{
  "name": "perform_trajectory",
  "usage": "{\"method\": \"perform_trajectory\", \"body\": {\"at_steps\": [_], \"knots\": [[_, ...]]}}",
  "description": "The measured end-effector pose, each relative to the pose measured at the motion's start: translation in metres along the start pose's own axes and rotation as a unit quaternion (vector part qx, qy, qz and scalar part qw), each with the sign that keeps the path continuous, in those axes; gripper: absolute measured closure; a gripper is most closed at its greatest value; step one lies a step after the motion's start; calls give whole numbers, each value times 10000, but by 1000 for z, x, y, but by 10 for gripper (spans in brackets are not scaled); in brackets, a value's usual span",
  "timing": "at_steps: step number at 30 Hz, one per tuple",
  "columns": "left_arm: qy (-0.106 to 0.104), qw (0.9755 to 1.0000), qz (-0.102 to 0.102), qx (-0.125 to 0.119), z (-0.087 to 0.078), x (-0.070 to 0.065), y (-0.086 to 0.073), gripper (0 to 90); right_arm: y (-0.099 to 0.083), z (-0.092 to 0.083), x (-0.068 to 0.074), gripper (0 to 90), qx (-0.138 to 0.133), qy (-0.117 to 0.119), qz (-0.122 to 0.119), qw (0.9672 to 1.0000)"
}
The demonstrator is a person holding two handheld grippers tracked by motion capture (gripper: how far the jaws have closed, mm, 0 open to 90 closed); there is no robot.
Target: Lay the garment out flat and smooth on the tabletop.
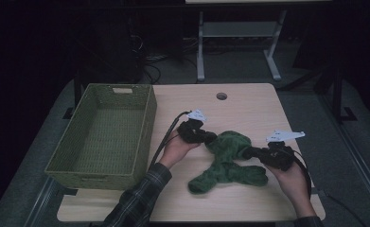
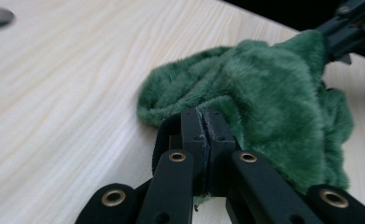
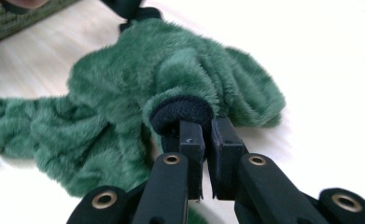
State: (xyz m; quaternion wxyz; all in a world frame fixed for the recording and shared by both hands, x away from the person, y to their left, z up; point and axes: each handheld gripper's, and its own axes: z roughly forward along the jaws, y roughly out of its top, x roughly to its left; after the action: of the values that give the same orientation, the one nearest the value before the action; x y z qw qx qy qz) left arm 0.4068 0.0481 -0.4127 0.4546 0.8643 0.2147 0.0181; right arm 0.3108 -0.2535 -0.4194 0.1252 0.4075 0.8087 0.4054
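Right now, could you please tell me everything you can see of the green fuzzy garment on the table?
The green garment is a plush, furry fabric piece, crumpled, with a dark lining at one edge. It lies on the light wooden table, bunched in the middle, one limb trailing toward the near-left. The left gripper is shut on its left edge and the right gripper on its right edge. It lies apart from the green woven basket.

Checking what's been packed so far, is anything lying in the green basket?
No, the green basket shows a bare woven floor, and the green fuzzy cloth lies on the table.
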Motion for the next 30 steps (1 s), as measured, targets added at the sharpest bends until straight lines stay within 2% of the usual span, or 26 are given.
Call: {"method": "perform_trajectory", "body": {"at_steps": [2,3,5,9,11,12,13,15,16,18,20,23,24,25,26,28,30], "knots": [[39,9998,-62,-169,-13,-1,2,892,4,-2,-4,853,-34,-67,-15,10000],[39,9998,-62,-169,-13,-1,2,892,4,-2,-4,853,-34,-67,-15,10000],[87,9996,-50,-268,-24,-1,3,893,9,-5,-8,855,-94,-144,5,9999],[87,9995,-92,-290,-29,-1,0,893,11,-4,-15,858,-140,-228,-5,9996],[219,9992,-69,-333,-31,-1,-2,894,11,-4,-18,860,-121,-315,6,9994],[219,9992,-69,-333,-31,-1,-2,894,12,-4,-19,862,-141,-334,5,9993],[225,9987,-103,-445,-36,-1,-3,895,14,-5,-20,863,-193,-400,-4,9990],[261,9984,-75,-501,-40,-1,-4,895,15,-6,-20,864,-218,-437,-26,9988],[316,9979,-63,-568,-46,-3,-5,896,19,-9,-23,864,-327,-486,-65,9983],[335,9978,-75,-570,-48,-4,-6,897,20,-9,-25,865,-358,-528,-62,9979],[388,9981,-31,-474,-50,-7,-10,897,19,-5,-30,866,-282,-542,-25,9981],[362,9993,-50,-10,-35,-11,-27,897,12,10,-36,866,-33,-496,90,9987],[362,9993,-50,-10,-35,-11,-27,897,12,10,-36,866,-33,-496,90,9987],[291,9993,-176,182,-24,-10,-39,897,6,23,-39,866,221,-466,166,9985],[229,9990,-255,277,-19,-9,-44,896,2,28,-40,866,331,-454,182,9983],[121,9985,-339,402,-11,-8,-50,896,-4,36,-43,866,548,-427,191,9974],[97,9982,-331,494,-5,-9,-53,895,-8,40,-43,865,718,-411,241,9963]]}}
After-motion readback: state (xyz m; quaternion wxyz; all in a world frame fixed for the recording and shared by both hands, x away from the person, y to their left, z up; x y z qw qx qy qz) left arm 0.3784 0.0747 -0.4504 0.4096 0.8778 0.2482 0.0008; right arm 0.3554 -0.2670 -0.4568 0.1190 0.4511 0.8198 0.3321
